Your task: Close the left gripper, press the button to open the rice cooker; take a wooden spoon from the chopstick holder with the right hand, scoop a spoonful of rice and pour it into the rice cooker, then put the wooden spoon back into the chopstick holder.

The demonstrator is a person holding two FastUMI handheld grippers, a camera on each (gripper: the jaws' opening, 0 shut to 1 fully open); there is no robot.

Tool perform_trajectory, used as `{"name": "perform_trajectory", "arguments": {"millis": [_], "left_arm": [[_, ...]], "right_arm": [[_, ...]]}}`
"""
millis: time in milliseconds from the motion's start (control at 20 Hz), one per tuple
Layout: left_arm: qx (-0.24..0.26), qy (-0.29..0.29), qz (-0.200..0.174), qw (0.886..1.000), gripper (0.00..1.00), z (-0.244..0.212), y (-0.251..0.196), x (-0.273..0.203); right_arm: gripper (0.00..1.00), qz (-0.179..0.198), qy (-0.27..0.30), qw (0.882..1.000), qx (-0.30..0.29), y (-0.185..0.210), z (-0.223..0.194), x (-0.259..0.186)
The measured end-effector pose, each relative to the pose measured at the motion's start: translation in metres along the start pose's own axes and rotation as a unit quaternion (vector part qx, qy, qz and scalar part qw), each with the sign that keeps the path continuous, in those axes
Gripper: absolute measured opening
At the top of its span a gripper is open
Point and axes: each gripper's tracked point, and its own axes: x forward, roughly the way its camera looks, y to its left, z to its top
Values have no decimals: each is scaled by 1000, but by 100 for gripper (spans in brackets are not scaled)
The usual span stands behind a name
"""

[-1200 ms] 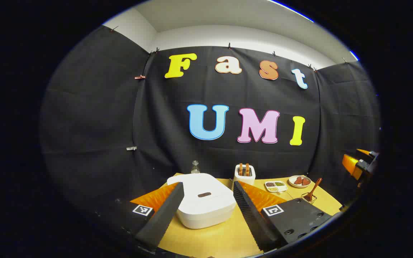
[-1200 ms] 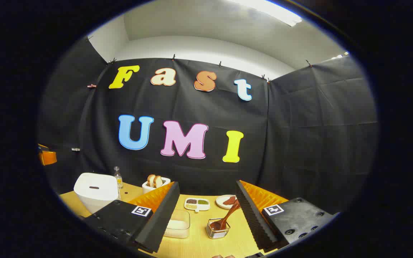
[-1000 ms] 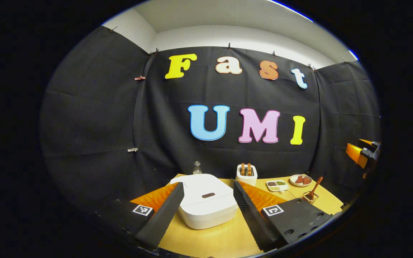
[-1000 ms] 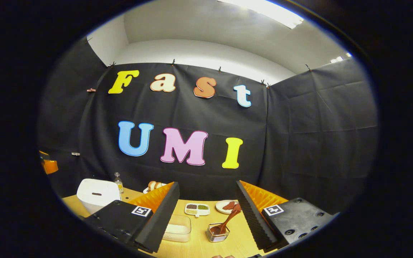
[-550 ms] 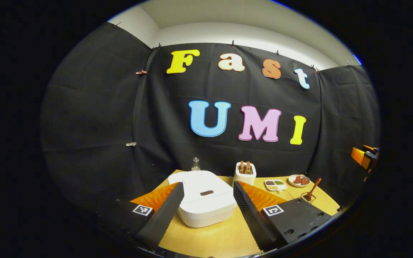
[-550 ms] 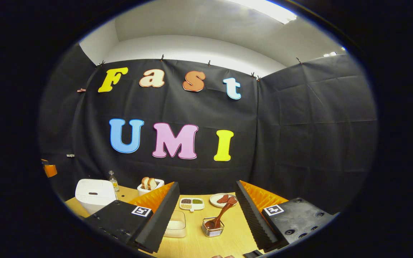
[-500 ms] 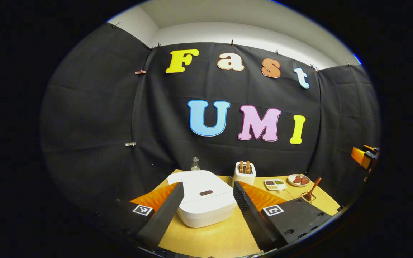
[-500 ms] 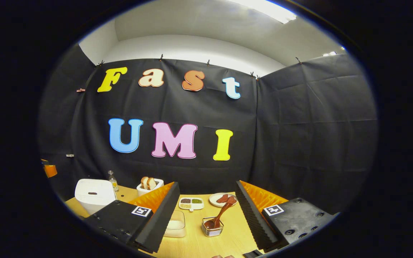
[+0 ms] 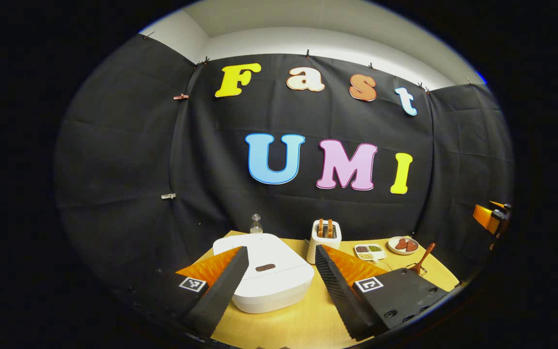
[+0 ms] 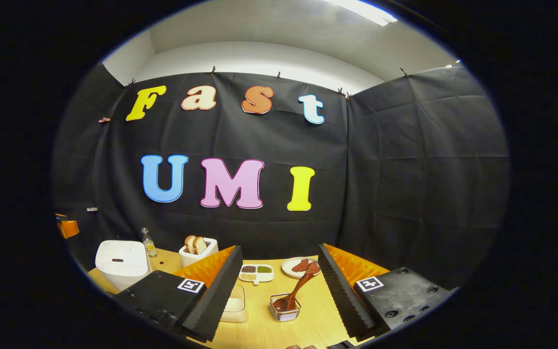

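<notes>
Up close in the left gripper view, the left gripper hangs with its two black ridged fingers spread apart, framing the one white, rounded-square rice cooker, whose lid is down with a single dark oval button on top. Over in the right gripper view, the right gripper also has its fingers apart, holding nothing, above the yellow wooden table. Between them one brown wooden spoon leans bowl-down in a small wire-mesh chopstick holder. One clear plastic tub of white rice sits just left of the holder. Behind stand one white toaster with two bread slices, one three-part dish, one round plate and one small glass bottle.
</notes>
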Motion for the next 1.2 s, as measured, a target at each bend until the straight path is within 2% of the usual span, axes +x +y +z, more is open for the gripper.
{"name": "perform_trajectory", "arguments": {"millis": [400,500,600,650,800,900,950,1000,1200], "left_arm": [[-16,18,34,999,94,6,25,43],[-21,27,36,999,86,3,32,59],[-36,54,30,997,73,-9,33,74],[-42,65,25,997,64,-13,34,82],[-52,100,8,994,48,-36,33,104],[-55,120,6,991,30,-52,37,118],[-56,129,13,990,17,-60,43,124],[-60,140,21,988,12,-69,49,129],[-89,180,7,980,7,-96,45,148]], "right_arm": [[98,3,5,1000,22,-10,-16,31],[98,1,13,1000,13,-14,-25,37],[98,-12,26,999,17,-22,-33,43],[98,-15,30,999,24,-24,-35,45],[98,-30,37,998,28,-37,-45,50],[98,-37,43,998,19,-45,-50,50],[98,-41,45,998,15,-49,-52,50],[98,-45,47,998,13,-54,-54,50],[98,-53,59,997,8,-63,-64,52]]}}
